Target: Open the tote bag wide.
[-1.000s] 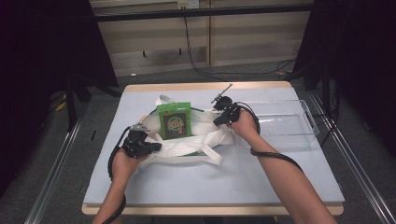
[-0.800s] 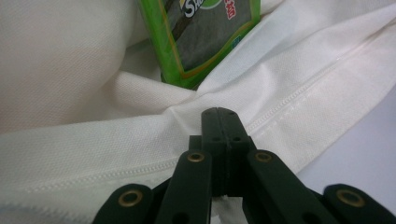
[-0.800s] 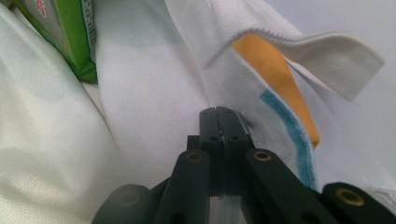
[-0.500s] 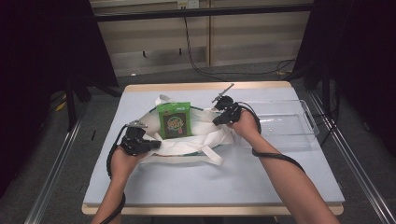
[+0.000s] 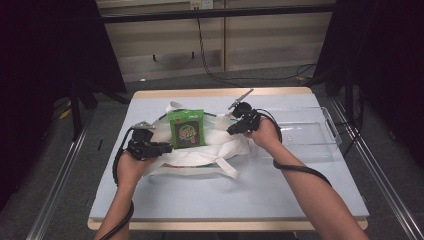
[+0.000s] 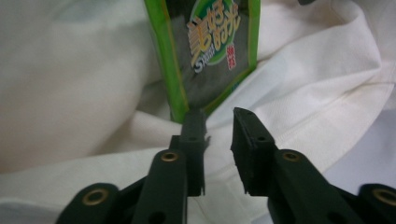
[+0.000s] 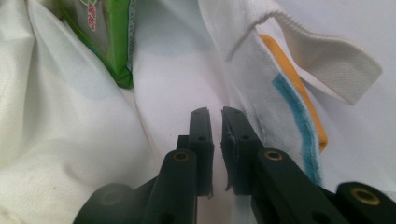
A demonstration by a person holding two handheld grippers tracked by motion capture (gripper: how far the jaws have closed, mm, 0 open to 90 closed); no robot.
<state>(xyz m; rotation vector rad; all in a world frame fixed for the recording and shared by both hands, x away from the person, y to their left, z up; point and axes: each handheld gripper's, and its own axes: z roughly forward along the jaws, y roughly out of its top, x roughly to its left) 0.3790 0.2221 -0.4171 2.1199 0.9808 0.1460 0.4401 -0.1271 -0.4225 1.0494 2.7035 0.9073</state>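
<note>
On the counter [image 5: 150, 200], near its middle, a white cloth bag [image 5: 220, 145] lies crumpled with a green snack packet [image 5: 187, 128] standing up out of it. The packet leans slightly, its printed face toward the person's side.

Left hand-held gripper [image 5: 167, 146] sits at the bag's left edge, pointing right toward the packet's lower corner. From the left gripper view, its jaws stand apart with a clear gap; they have just been opening. Nothing lies between them. The packet [image 6: 205, 51] rises just beyond the tips, and white cloth [image 6: 70, 84] folds behind and under them.

Right hand-held gripper [image 5: 234, 130] rests at the bag's right upper edge, pointing left and down into the cloth. In the right gripper view its jaws show a narrow slit, released, having just begun to part; no cloth is pinched in the slit. The packet [image 7: 109, 42] sits up and to the left, apart from the tips. The bag's hem with a blue and orange stripe [image 7: 299, 126] and a strap [image 7: 322, 56] lie just to the right.

A clear plastic tray [image 5: 320, 135] stands at the counter's right side.
</note>
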